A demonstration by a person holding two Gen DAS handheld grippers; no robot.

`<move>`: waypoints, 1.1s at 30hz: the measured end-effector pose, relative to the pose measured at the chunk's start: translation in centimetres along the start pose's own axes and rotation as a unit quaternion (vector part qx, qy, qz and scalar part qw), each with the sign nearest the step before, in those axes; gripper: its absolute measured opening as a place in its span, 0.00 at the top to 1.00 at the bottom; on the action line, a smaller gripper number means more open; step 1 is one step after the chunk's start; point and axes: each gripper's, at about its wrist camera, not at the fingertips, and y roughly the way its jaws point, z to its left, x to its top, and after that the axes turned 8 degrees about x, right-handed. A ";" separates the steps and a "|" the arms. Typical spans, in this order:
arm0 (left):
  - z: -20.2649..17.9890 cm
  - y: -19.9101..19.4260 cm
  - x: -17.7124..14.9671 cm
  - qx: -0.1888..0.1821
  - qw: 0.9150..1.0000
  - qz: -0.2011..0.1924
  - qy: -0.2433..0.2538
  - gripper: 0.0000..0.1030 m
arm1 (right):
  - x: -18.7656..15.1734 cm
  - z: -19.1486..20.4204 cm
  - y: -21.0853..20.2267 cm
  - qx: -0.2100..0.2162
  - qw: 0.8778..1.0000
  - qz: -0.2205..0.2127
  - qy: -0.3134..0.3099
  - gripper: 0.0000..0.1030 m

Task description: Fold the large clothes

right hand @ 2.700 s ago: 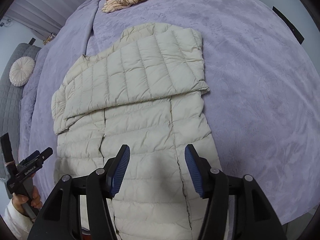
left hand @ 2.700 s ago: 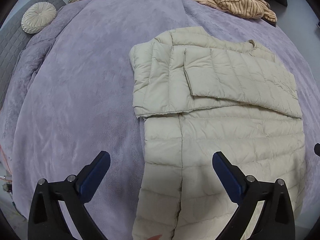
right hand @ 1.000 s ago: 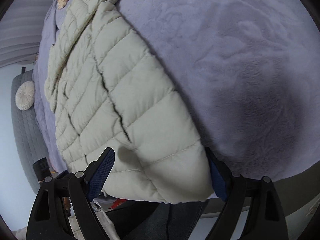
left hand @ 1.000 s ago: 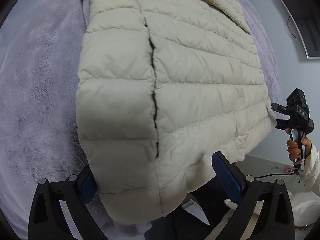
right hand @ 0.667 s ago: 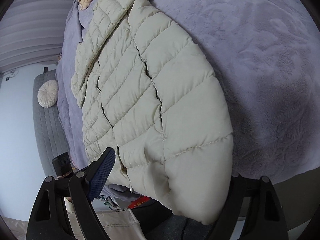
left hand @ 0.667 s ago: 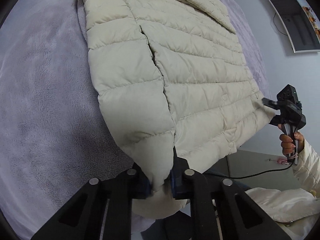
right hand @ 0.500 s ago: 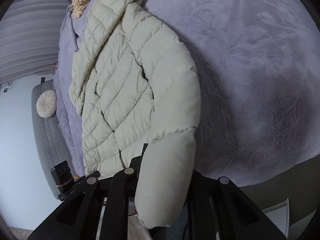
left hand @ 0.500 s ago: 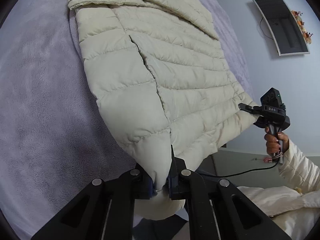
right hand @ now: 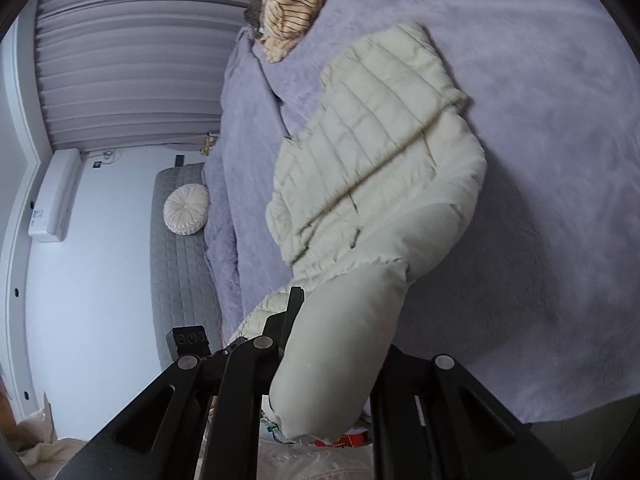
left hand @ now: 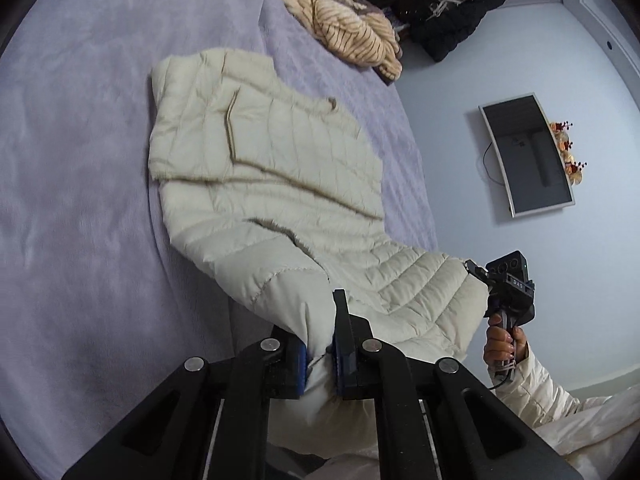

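Left gripper (left hand: 319, 354) and right gripper (right hand: 332, 344) each clamp a hem corner of the jacket (left hand: 280, 176); slick padding ahead may slip, skewing the fold.

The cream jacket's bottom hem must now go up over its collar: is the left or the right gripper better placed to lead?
Neither: left gripper and right gripper each clamp a hem corner of the cream jacket, lifted together.
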 end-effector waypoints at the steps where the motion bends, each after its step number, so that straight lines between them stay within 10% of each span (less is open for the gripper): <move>1: -0.3 -0.4 1.2 0.000 1.000 -0.013 0.001 0.89 | 1.1 1.0 0.4 0.007 1.000 0.000 -0.011 0.87; 9: -0.6 2.1 10.8 0.058 0.996 -0.066 0.001 0.89 | 11.2 4.9 5.4 0.011 0.998 0.009 -0.061 0.87; 16: 3.2 9.1 17.2 0.131 0.990 -0.047 -0.006 0.89 | 19.9 0.6 11.4 -0.027 0.999 -0.002 -0.034 0.87; 29: 4.9 13.4 19.0 0.206 0.978 -0.022 0.001 0.83 | 25.2 -6.1 17.6 -0.084 0.996 -0.009 -0.035 0.84; 32: 3.6 12.5 18.5 0.224 0.974 -0.036 0.018 0.42 | 25.2 -4.9 17.7 -0.089 0.994 -0.009 -0.056 0.60; 33: 3.2 12.1 18.4 0.233 0.971 -0.044 0.022 0.17 | 25.2 -4.5 17.7 -0.087 0.994 -0.008 -0.062 0.36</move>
